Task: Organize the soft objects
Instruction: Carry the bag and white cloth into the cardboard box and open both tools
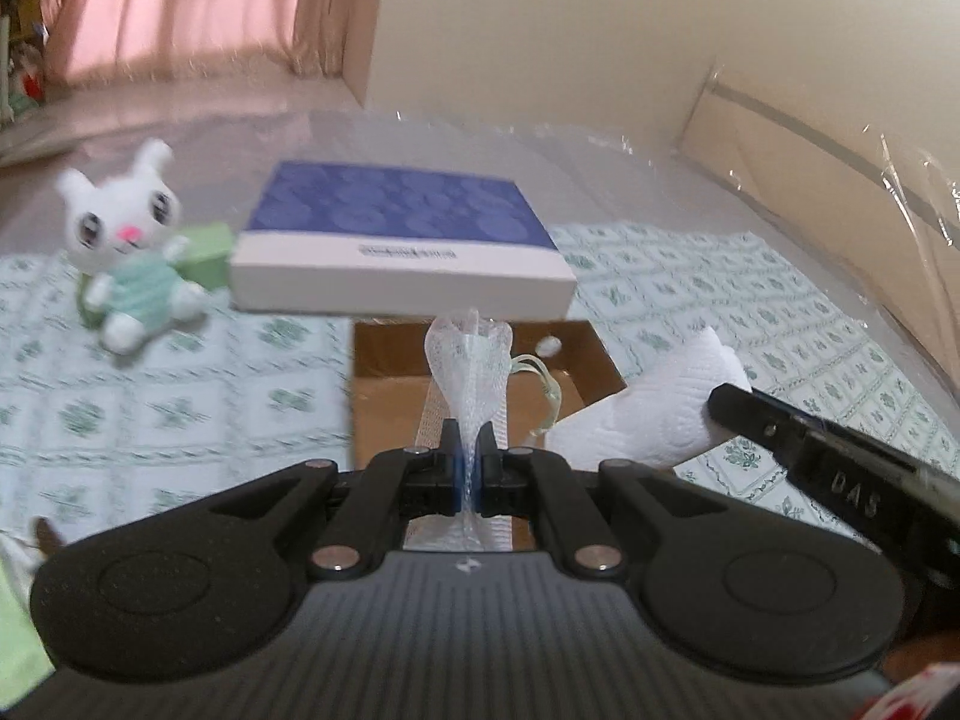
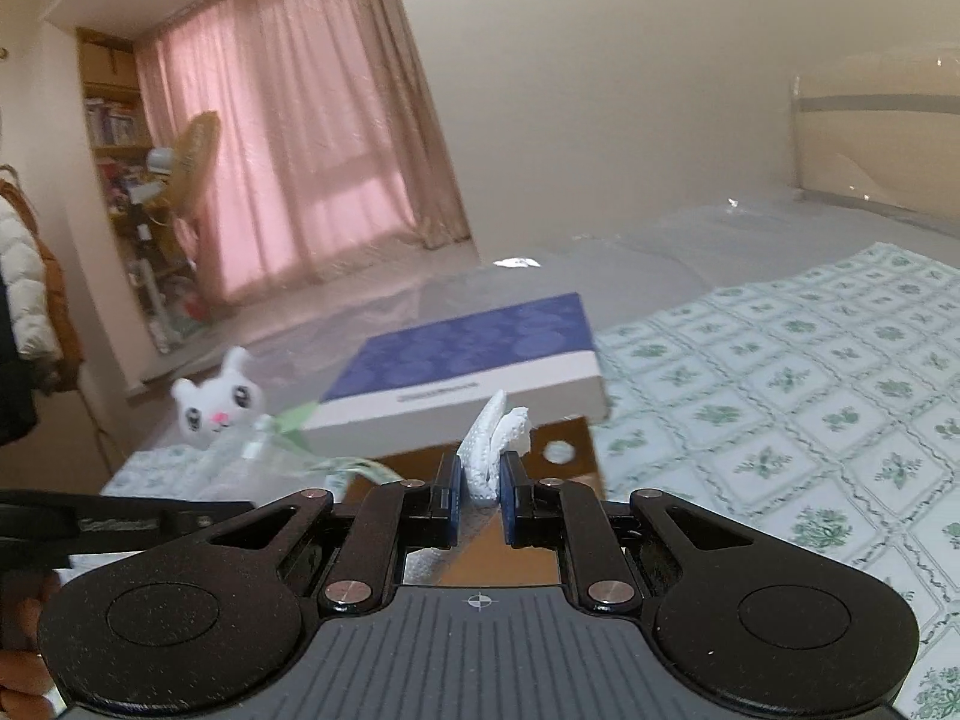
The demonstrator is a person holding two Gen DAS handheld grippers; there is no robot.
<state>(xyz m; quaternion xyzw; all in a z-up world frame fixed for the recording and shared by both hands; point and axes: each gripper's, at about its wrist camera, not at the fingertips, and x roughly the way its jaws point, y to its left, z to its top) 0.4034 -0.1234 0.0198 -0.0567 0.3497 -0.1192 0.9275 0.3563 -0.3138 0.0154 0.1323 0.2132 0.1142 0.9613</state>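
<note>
The left tool (image 1: 470, 450) was clenched on a strip of white mesh netting (image 1: 471, 360), which stood up from between its closed jaws with a pale cord dangling beside it. The right tool (image 2: 482, 480) was clamped on a folded white paper towel (image 2: 495, 438), its wad pinched between the pads; in the left wrist view the same towel jutted in from the right at the tip of that tool. Both soft pieces hung above an open brown cardboard box (image 1: 384, 360) that sat on a green-patterned bed cover (image 1: 150, 384). A blue-and-white lid (image 1: 396, 234) stood behind the box, seemingly resting on its far edge. To the left, a white plush bunny (image 1: 129, 246) sat on the cover against a green block (image 1: 207, 255).

By my reading, the step in hand was carrying the netting and towel to the box. The next move would call for lowering both over the opening, clear of the lid, and letting go inside. The bunny was not yet stowed.
</note>
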